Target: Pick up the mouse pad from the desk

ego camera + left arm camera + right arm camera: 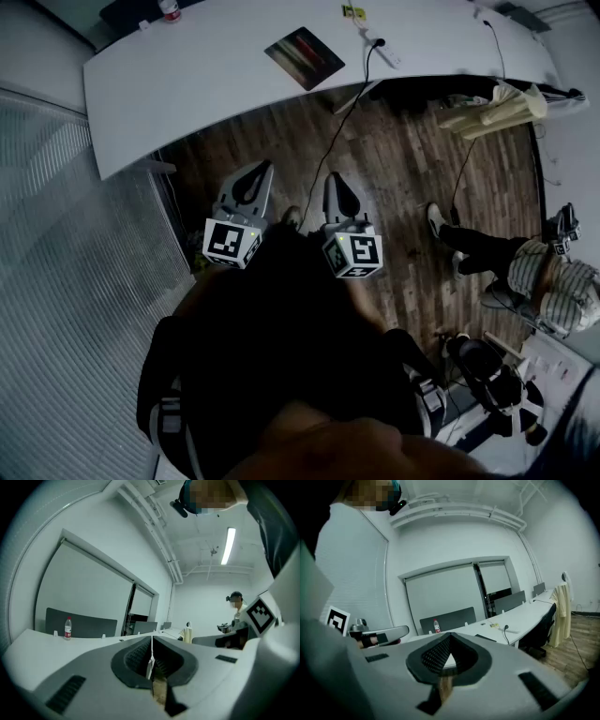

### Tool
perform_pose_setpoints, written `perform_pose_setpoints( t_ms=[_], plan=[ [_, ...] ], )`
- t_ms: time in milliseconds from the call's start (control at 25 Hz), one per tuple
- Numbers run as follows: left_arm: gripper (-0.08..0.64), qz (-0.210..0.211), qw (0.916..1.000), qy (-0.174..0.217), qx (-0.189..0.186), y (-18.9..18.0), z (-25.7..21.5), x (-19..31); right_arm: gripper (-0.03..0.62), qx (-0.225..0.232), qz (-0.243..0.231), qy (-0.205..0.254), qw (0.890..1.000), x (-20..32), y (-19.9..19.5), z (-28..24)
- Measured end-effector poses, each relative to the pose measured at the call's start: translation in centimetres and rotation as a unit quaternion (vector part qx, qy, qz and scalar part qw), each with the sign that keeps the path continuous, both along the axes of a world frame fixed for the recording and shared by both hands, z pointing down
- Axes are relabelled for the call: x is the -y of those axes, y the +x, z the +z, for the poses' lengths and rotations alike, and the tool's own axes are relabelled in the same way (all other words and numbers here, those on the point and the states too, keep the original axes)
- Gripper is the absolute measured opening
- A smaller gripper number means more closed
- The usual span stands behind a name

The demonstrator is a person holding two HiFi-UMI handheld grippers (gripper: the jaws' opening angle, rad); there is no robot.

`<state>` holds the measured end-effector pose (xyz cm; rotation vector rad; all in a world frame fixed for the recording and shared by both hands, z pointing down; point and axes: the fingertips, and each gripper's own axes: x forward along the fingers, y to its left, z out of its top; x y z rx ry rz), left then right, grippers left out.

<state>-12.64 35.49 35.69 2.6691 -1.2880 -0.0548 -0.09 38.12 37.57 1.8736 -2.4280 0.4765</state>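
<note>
The mouse pad (305,57) is a dark rectangle with a reddish streak, lying flat on the white curved desk (187,75) at the top of the head view. In the right gripper view the mouse pad (485,638) is a thin dark strip just past the jaws. My left gripper (253,176) and right gripper (338,184) hang side by side over the wood floor, short of the desk's near edge and well apart from the pad. Both have their jaws pressed together with nothing between them, as the left gripper (152,641) and right gripper (449,637) show in their own views.
A water bottle (170,10) stands at the desk's far left. A power strip (384,52) with a dangling cable lies right of the pad. A chair draped in a beige garment (497,108) stands at the right, and another person (539,272) nearby. Window blinds (66,244) line the left.
</note>
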Motion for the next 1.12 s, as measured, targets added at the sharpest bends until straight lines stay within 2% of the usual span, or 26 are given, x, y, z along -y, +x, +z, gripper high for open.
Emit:
perform_pose_setpoints(
  t_ms=[640, 1120],
  plan=[
    [0.006, -0.004, 1.0, -0.002, -0.002, 0.6, 0.2, -0.5, 0.0, 0.029, 0.001, 0.01, 1.0, -0.2, 0.5, -0.5],
    [0.006, -0.012, 0.9998, -0.008, 0.012, 4.5, 0.6, -1.2, 0.0, 0.03, -0.015, 0.003, 0.999, -1.1, 4.1, 0.8]
  ],
)
